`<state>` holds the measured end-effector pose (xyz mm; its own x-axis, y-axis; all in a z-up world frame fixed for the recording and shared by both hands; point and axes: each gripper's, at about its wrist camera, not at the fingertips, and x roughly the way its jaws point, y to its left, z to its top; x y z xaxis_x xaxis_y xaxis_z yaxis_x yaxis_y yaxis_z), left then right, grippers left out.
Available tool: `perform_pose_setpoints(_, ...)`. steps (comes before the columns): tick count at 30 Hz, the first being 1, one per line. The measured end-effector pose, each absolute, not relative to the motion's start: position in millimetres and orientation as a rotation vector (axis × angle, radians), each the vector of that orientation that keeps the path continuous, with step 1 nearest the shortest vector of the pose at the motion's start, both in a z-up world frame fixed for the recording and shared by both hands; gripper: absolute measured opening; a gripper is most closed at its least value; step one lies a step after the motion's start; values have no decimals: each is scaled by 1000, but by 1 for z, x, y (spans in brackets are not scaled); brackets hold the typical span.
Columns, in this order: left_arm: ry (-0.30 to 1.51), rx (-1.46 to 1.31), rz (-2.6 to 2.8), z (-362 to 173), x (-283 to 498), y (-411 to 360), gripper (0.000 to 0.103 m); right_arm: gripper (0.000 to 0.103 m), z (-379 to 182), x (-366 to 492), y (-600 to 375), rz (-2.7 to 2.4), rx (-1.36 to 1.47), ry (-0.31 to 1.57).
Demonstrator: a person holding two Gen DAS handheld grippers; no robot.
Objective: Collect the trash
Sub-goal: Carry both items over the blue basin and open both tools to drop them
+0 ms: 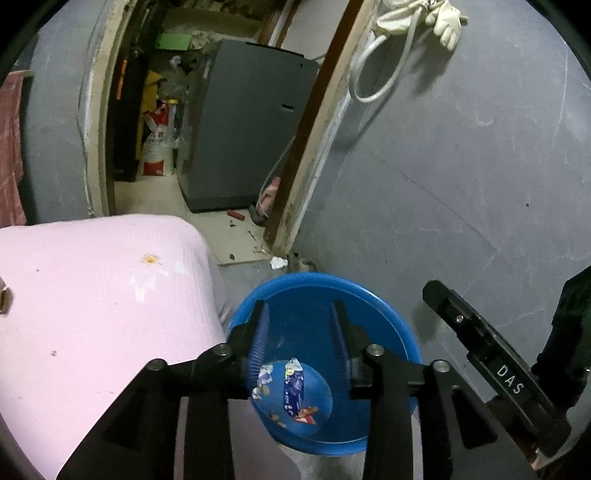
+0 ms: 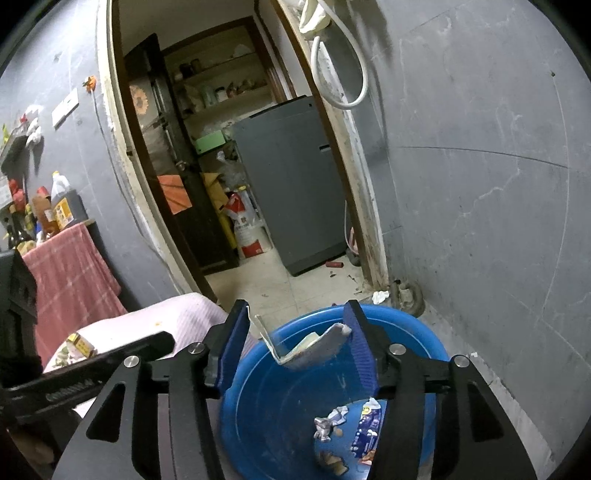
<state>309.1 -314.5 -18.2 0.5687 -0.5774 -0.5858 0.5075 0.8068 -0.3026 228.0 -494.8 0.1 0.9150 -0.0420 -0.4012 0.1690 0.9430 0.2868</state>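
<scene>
Your left gripper's frame covers the near rim of the blue basin (image 1: 369,291), and the pink-covered table (image 1: 92,295) runs off the left edge. In the right view your finger (image 2: 364,350) hides part of the blue wrapper (image 2: 364,430) — its print is too small to read.

We see both views dim and bluish, lit from above; the glove (image 1: 448,22) and hose (image 1: 384,77) cast soft shadows on the grey wall (image 1: 461,147). Fisheye bending curves the edges, with dark corners.
</scene>
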Motion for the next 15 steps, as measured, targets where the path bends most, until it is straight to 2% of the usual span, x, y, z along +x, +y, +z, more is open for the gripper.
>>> perform_pose_setpoints(4,686,-107,-613,-9,304,-301,37,56,1,228,-493,-108,318,395)
perform_pose_setpoints(6,667,-112,-602,-4,302,-293,40,67,2,226,-491,-107,313,384)
perform_pose_setpoints(7,659,-114,-594,-2,300,-288,43,69,4,225,-489,-104,310,375)
perform_pose_setpoints(10,625,-123,-565,6,296,-274,55,73,9,223,-484,-98,297,356)
perform_pose_setpoints(15,552,-142,-509,24,286,-245,75,86,27,214,-468,-74,264,282)
